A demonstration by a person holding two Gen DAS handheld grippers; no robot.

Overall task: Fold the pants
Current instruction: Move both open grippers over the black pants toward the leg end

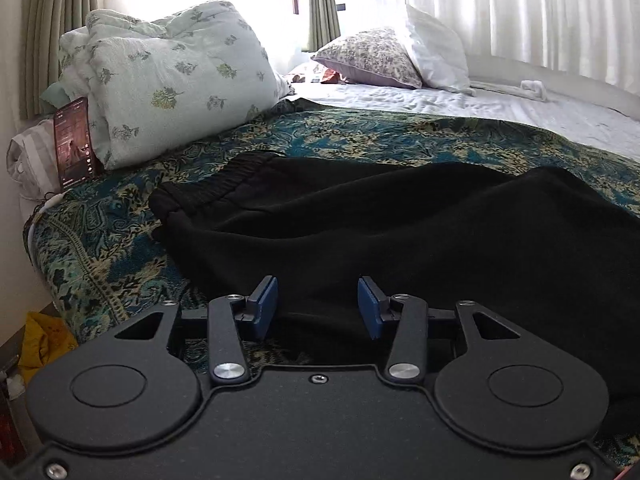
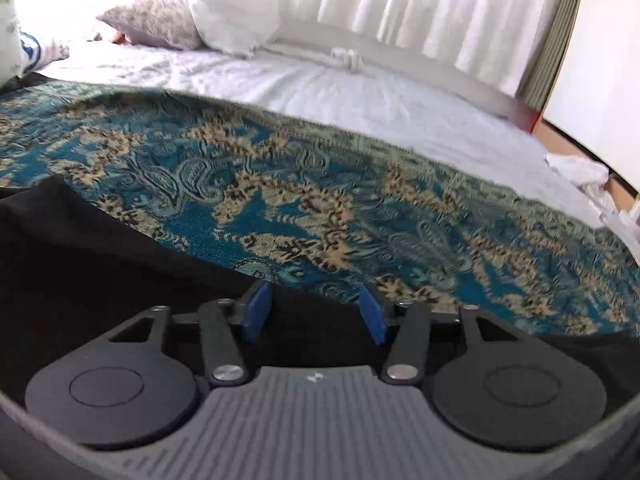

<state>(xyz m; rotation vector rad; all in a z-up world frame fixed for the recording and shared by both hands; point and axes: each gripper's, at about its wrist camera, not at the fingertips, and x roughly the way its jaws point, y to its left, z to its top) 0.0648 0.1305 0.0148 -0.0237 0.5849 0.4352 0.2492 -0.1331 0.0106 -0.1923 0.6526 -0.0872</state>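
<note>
Black pants [image 1: 380,232] lie spread on a teal and gold patterned bedspread [image 1: 360,136], with the elastic waistband [image 1: 224,184] at the far left. My left gripper [image 1: 318,306] is open, its blue pads just above the near edge of the pants, holding nothing. In the right wrist view the pants [image 2: 100,264] fill the lower left and their edge runs diagonally under my right gripper [image 2: 316,312]. The right gripper is open and empty, over that edge, with the bedspread [image 2: 320,200] beyond it.
A floral pale-green pillow [image 1: 172,76] and a phone [image 1: 76,142] stand at the left of the bed. A purple-patterned pillow [image 1: 368,56] and a white pillow [image 1: 436,52] lie at the back on a white sheet [image 1: 480,104]. Curtains [image 2: 400,4] hang behind. Yellow cloth [image 1: 44,344] lies on the floor.
</note>
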